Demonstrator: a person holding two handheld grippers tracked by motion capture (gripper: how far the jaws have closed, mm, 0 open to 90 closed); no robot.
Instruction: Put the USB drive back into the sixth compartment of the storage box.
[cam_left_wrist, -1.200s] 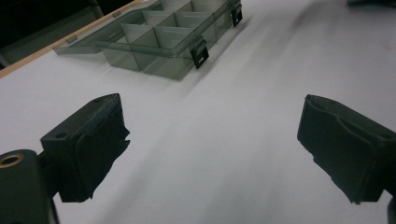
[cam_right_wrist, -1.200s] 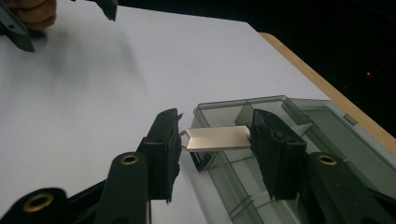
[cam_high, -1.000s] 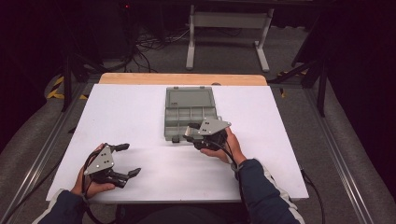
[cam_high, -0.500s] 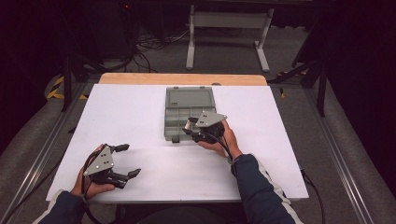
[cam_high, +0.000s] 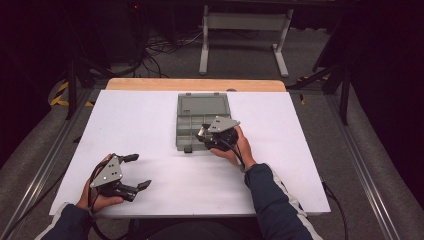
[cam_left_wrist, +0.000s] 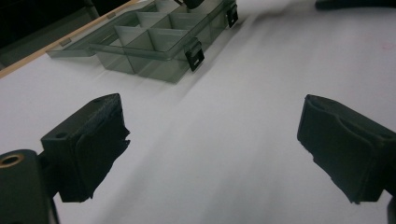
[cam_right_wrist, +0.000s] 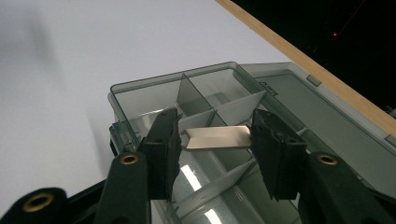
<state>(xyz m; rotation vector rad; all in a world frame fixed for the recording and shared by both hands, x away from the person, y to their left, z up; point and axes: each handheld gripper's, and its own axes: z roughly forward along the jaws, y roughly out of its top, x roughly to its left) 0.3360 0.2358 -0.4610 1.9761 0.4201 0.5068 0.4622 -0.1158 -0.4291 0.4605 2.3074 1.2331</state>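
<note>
A grey translucent organizer box (cam_high: 189, 131) lies open at the middle of the white table, its lid (cam_high: 204, 104) flat on the far side. My right gripper (cam_high: 202, 135) hovers over the box's near right compartments. In the right gripper view the box (cam_right_wrist: 154, 95) sits just beneath my right gripper (cam_right_wrist: 215, 145), which is shut on a thin grey divider plate (cam_right_wrist: 215, 137) spanning between both pads. My left gripper (cam_high: 141, 171) rests near the table's front left corner, jaws wide open with nothing between them. Beyond my left gripper (cam_left_wrist: 210, 140) the box (cam_left_wrist: 154, 42) lies farther off.
The white table (cam_high: 140, 120) has a wooden strip (cam_high: 195, 84) along its far edge. Two black latches (cam_left_wrist: 194, 54) hang on the box's front wall. Dark floor with cables and a metal stand (cam_high: 240, 30) lies beyond the table.
My right gripper has shifted a little left and away, further over the box, still holding the divider. The left gripper has stayed put.
</note>
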